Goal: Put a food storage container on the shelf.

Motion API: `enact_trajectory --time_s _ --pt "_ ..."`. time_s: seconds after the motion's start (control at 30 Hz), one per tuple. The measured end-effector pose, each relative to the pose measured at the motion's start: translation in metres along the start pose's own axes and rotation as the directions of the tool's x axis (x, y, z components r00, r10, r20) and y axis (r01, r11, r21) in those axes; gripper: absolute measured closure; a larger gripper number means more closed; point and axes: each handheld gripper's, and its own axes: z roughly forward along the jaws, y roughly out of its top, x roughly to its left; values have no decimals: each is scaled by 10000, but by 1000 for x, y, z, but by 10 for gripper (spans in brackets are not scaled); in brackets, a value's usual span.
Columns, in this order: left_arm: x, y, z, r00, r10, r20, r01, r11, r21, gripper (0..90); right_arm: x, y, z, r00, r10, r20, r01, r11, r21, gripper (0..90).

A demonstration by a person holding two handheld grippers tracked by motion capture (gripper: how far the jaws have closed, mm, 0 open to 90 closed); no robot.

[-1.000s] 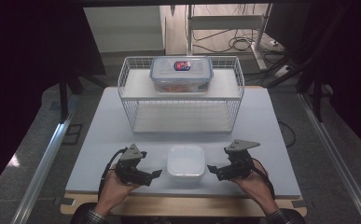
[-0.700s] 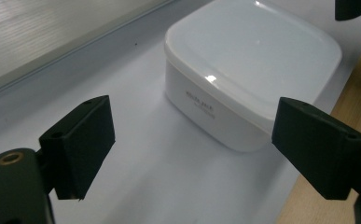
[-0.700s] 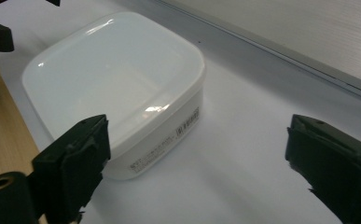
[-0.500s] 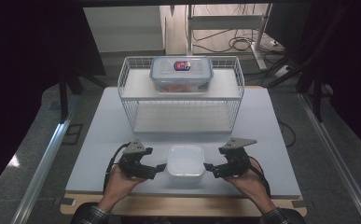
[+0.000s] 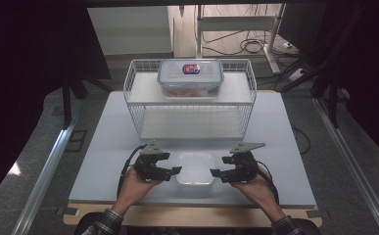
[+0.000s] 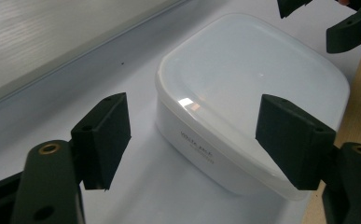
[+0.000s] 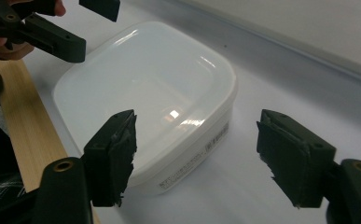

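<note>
A white, square, lidded plastic container [image 5: 195,167] sits near the table's front edge. My left gripper [image 5: 175,171] is at its left side and my right gripper [image 5: 215,174] at its right side, tips pointing inward. In the left gripper view the container [image 6: 253,70] lies just ahead of my left gripper [image 6: 194,135]; the jaws have just been closing and stand apart, with no pad pressing on it. The right gripper view shows the same container [image 7: 155,84] ahead of my right gripper [image 7: 199,149], whose jaws have also been closing and do not touch it.
A white wire rack [image 5: 189,98] stands at the back of the pale table [image 5: 104,147], with a clear clip-lid box [image 5: 190,77] on its top shelf. A wooden strip [image 5: 192,215] runs along the table's front edge. Metal rails flank the table.
My left gripper has moved right, up to the container's left side. The right gripper has edged in toward the container's right side. Both pairs of jaws look narrower than before.
</note>
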Motion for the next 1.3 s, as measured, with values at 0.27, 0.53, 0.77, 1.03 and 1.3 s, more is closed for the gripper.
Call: enact_trajectory --time_s 0.27,0.53,0.77,1.03,1.3 --pt "2 0 9 9952 -422 886 383 9982 455 223 -3 0 14 9963 369 -773 -339 9986 401 328" --pt "4 -2 13 9734 -1257 1917 1116 9903 829 279 -7 -1 17 9828 1137 -1454 -1035 9917 760 374" --pt "2 -5 3 9687 -1575 1917 1411 9853 961 421 -6 0 11 9743 1755 -1410 -1611 9810 1081 498" --pt "-12 -5 -8 9830 -1485 1078 1436 9883 523 603 -1 0 -1 9632 2409 -1191 -2304 9684 961 667" --pt "-18 -5 -11 9860 -1592 487 1594 9872 9 680 3 1 -6 9681 2382 -778 -2339 9704 600 733"
